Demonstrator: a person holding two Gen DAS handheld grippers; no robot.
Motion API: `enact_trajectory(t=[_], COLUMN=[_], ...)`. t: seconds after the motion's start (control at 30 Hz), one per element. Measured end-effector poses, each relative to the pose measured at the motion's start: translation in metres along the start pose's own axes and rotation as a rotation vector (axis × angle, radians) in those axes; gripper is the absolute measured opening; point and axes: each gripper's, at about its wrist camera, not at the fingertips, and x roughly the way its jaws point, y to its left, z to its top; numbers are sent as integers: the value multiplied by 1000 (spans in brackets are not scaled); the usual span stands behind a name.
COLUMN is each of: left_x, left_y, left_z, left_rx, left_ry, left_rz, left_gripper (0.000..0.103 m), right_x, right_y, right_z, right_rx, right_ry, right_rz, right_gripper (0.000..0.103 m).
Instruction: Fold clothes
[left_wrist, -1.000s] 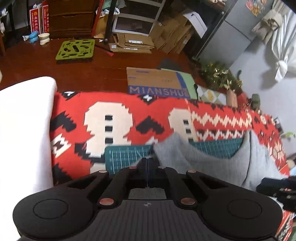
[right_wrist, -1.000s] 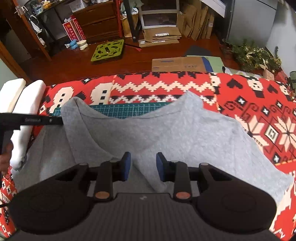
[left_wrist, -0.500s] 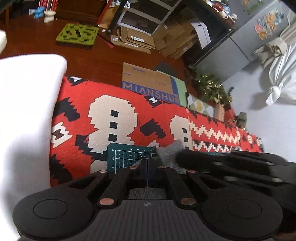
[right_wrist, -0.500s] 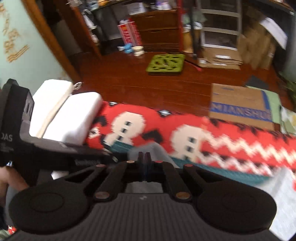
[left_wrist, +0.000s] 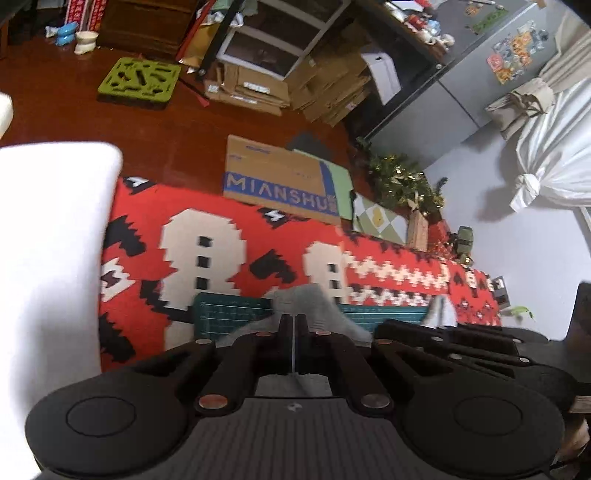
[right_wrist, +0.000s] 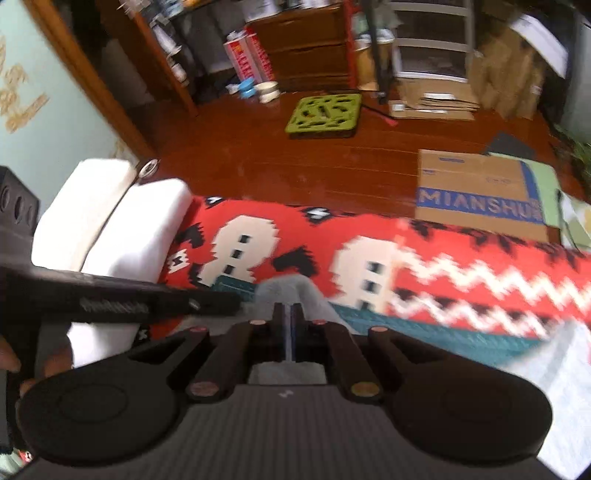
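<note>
A grey garment (left_wrist: 310, 306) is pinched in my left gripper (left_wrist: 293, 325), whose fingers are shut on a fold of it. The same grey garment (right_wrist: 291, 291) pokes up past my right gripper (right_wrist: 288, 314), which is shut on another bit of its edge. The two grippers sit side by side: the right one shows as a black body (left_wrist: 461, 343) at the right of the left wrist view, and the left one as a dark bar (right_wrist: 122, 299) at the left of the right wrist view. Most of the cloth is hidden below the grippers.
A red, white and black patterned cloth (left_wrist: 229, 266) covers the table, with a green cutting mat (left_wrist: 229, 314) on it. White cushions (right_wrist: 110, 229) stand at the left. Beyond the table edge lie a cardboard box (right_wrist: 476, 192) and a green tile (right_wrist: 325, 114) on the wooden floor.
My right gripper went from open over the spread garment to shut on its edge and swung left, beside the left gripper. The left gripper stayed shut and lifted the cloth slightly.
</note>
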Motion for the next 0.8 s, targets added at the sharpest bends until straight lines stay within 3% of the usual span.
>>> enact_trajectory(t=[0.3,0.4,0.53,0.67,0.8], left_x=[36,48,58,65,54], left_y=[-56,-64,-66,-67,-68], left_z=[-18,-21,-21,-20,-20], left_rx=[111,125,125,123,114], left_ry=[79,91,100,105,93], left_rz=[-9,22,68,113,106], left_gripper=[1,1,1,1,1], right_x=[-71,-75,-67,-57,-78], right_y=[-107,-142,-176,-190,-195], right_z=[-39,-45,-47,-46,-55], right_rx=[188,234,280,287,302], right_ry=[-54,-62,-90,-97,-121], right_rz=[-321,-338,-293,-288,-298], right_gripper=[4,4,4,4,4])
